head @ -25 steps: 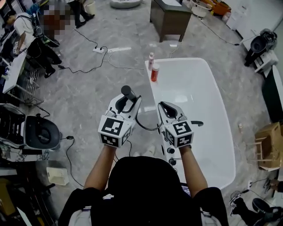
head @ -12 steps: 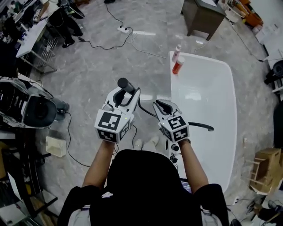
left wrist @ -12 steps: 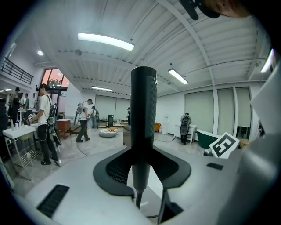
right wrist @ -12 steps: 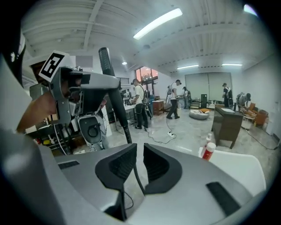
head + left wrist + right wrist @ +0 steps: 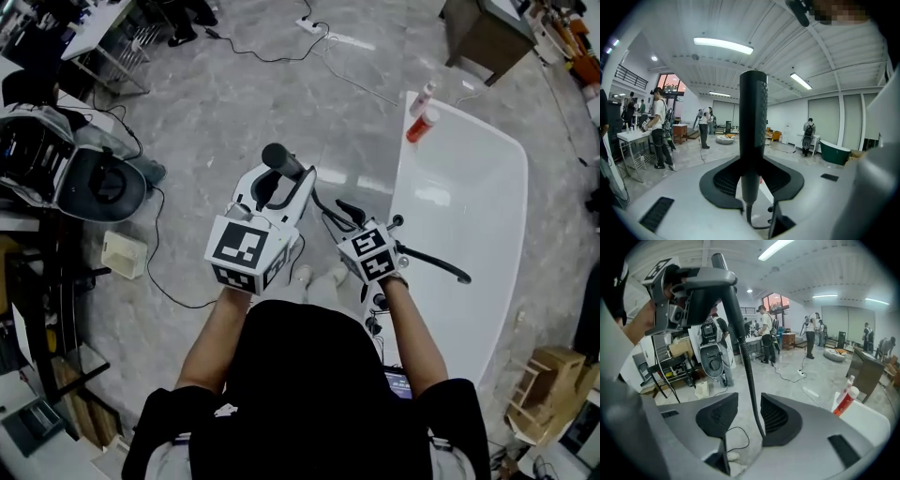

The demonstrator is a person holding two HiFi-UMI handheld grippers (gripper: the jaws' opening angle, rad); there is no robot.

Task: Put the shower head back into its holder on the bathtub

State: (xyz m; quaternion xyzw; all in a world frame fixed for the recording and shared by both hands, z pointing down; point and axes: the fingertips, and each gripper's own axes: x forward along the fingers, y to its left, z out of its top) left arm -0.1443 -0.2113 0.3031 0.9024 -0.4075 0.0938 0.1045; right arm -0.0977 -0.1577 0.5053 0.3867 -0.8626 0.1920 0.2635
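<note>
Off bathtub (image 5: 469,187)'s left rim, L gripper (image 5: 278,187) fingers clamp shower head (image 5: 753,122) upright, R gripper (image 5: 349,216) fingers just opened w/ hose (image 5: 747,376) slack between them, untouched: unguided hose may snag tap (image 5: 431,262), pulling head off line.

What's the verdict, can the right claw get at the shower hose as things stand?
Probably yes. The right claw has just been opening its jaws, and the black shower hose already runs through the gap between them, not clamped. Nothing else sits in that gap, so closing should catch it.
</note>
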